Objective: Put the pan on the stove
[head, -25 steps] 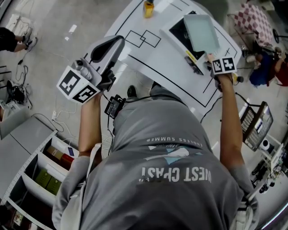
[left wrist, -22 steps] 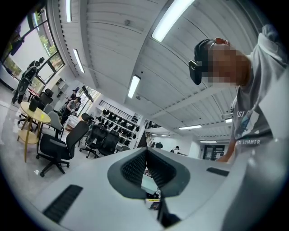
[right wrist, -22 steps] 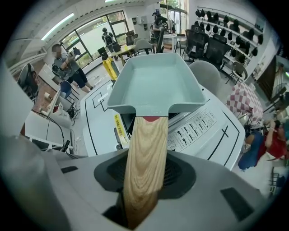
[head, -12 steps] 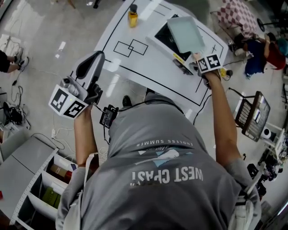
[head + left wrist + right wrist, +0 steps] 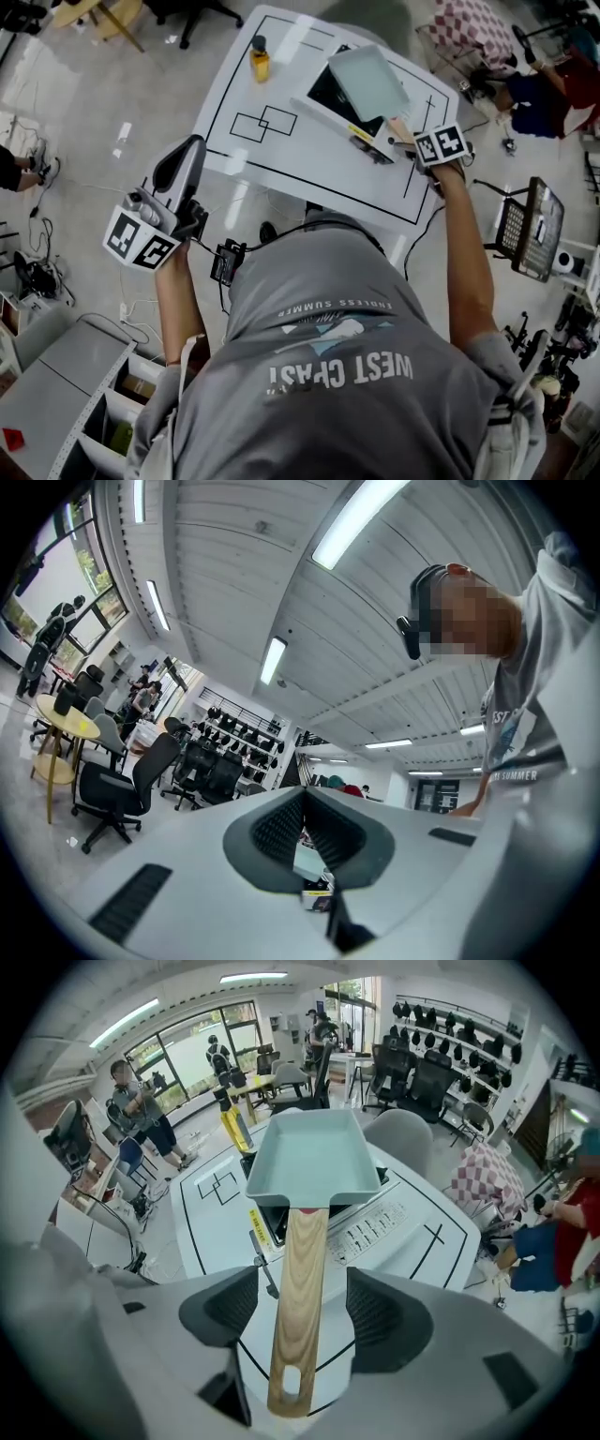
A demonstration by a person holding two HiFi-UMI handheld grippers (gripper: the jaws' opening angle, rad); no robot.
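Note:
The pale green square pan rests on the black-topped stove on the white table. Its wooden handle points back toward me. My right gripper straddles that handle. Its jaws are opening, and a gap shows on each side between pads and wood. My left gripper is held up off the table's near left edge. It is shut, with nothing in it.
A yellow bottle stands at the table's far left. The white table carries black outlines. A cart stands to the right, grey shelving at lower left. Office chairs and several people are around the room.
The head view has drifted, showing more of the table. The left gripper has sunk slightly to the left. The right gripper stays at the pan's handle.

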